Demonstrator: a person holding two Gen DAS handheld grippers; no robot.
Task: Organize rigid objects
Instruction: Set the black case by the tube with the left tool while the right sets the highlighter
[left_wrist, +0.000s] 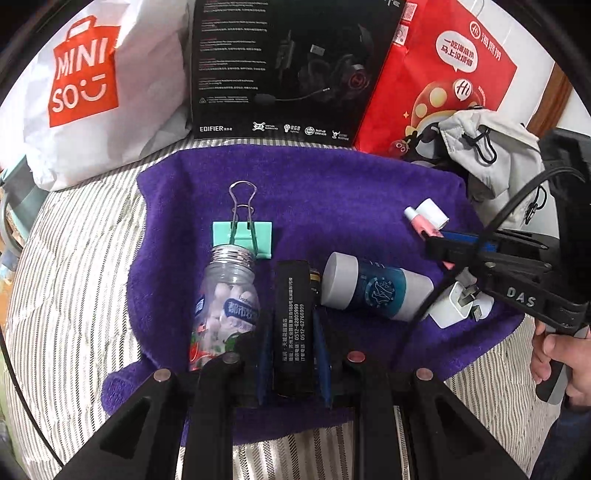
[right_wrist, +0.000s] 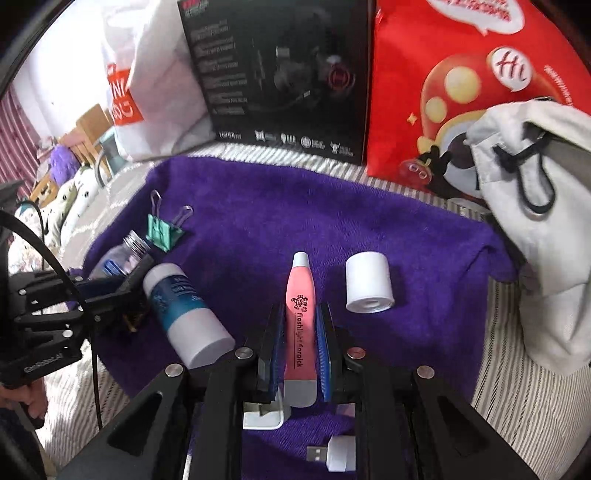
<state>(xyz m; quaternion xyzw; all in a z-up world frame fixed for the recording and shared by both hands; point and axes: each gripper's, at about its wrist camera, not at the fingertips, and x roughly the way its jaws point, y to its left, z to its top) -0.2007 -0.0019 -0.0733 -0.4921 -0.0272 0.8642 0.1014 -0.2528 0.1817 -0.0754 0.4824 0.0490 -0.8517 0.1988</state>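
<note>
1. Left claw (left_wrist: 291, 332) is closed onto a black box (left_wrist: 293, 325), blue pads flat against its long sides. The box lies on the purple towel (left_wrist: 332, 192), between the pill bottle (left_wrist: 225, 302) and the blue-and-white canister (left_wrist: 373, 288).
2. Right claw (right_wrist: 300, 332) is closed onto the pink flashlight earpick (right_wrist: 301, 317), tip pointing away from the camera. Its white cap (right_wrist: 369, 282) stands just beside it on the towel.
3. Judgement: both picks look seated. To do it well, lift each piece straight up before any sideways travel. The black box sits close to the canister and the bottle, so a drag would probably knock them. The right cable (left_wrist: 480, 240) passes over the canister; keep it clear.
4. The earpick is slim and smooth, so I would keep the pads squeezed near its middle.
5. Count on the towel: one black box, one pill bottle, one canister, one green binder clip (left_wrist: 242, 232), one earpick, one cap, one white plug charger (left_wrist: 461, 302), one USB adapter (right_wrist: 332, 456).
6. Behind, on the striped bed (left_wrist: 74, 258): two shopping bags, one headset box (left_wrist: 288, 66), one drawstring pouch (right_wrist: 535, 206).
</note>
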